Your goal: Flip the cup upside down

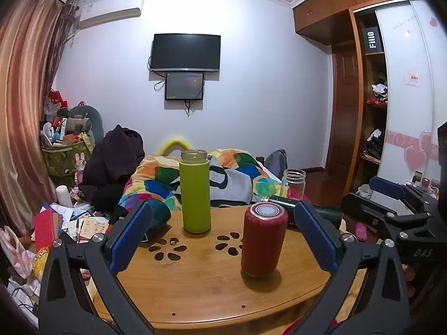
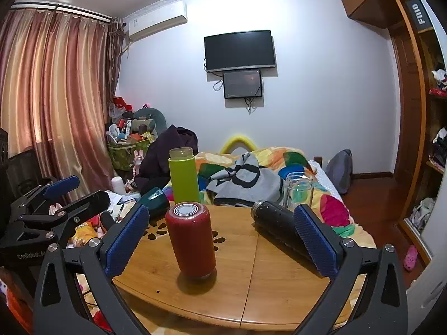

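Note:
A red cup (image 1: 264, 238) stands upside down on the round wooden table (image 1: 195, 287), base ring up; it also shows in the right wrist view (image 2: 191, 240). A green cup (image 1: 195, 192) stands upright with its mouth open, seen also from the right (image 2: 183, 177). My left gripper (image 1: 223, 236) is open and empty, held back from the cups above the table's near side. My right gripper (image 2: 222, 237) is open and empty, with the red cup between and beyond its fingers. Each gripper shows in the other's view, the right one (image 1: 391, 203) and the left one (image 2: 56, 195).
A black bottle (image 2: 276, 223) lies on its side at the table's right. A clear glass jar (image 2: 297, 189) stands behind it. A dark green cup (image 2: 155, 199) lies at the table's far left edge. A bed with a colourful quilt (image 2: 251, 167) is behind, clutter at left.

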### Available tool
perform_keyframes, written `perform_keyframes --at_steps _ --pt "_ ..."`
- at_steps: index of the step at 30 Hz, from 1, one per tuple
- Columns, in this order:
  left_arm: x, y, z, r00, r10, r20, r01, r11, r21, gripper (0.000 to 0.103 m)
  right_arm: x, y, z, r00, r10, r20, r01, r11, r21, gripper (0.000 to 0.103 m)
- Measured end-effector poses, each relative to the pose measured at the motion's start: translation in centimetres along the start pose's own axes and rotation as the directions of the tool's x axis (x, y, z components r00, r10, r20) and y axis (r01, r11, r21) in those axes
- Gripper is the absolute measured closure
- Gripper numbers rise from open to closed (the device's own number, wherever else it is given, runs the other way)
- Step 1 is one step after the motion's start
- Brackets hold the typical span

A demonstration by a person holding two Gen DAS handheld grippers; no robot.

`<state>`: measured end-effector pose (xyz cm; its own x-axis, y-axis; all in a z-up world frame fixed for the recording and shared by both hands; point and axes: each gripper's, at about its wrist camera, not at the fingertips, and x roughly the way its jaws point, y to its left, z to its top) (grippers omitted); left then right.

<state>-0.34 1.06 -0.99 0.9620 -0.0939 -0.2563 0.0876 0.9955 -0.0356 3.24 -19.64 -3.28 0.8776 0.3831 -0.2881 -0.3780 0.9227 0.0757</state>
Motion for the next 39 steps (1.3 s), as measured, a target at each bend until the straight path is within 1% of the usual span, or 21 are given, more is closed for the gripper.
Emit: perform_keyframes --at_steps 5,11,39 --pt "-0.6 -0.1 0.1 1.000 0.014 0.016 -0.014 1.000 0.002 0.000 -0.9 0.0 0.2 1.000 -0.011 0.016 0.011 1.000 -0.001 0.000" --pt "-1.0 -0.6 -0.1 1.000 0.014 0.025 -0.014 1.000 0.010 0.000 -1.3 0.1 0.5 0.999 -0.016 0.030 0.016 1.000 0.000 0.000" --pt "-1.5 -0.9 0.0 0.999 0.017 0.037 -0.018 1.000 0.019 0.000 -1.9 0.2 0.7 0.999 -0.008 0.038 0.008 1.000 0.003 0.000"
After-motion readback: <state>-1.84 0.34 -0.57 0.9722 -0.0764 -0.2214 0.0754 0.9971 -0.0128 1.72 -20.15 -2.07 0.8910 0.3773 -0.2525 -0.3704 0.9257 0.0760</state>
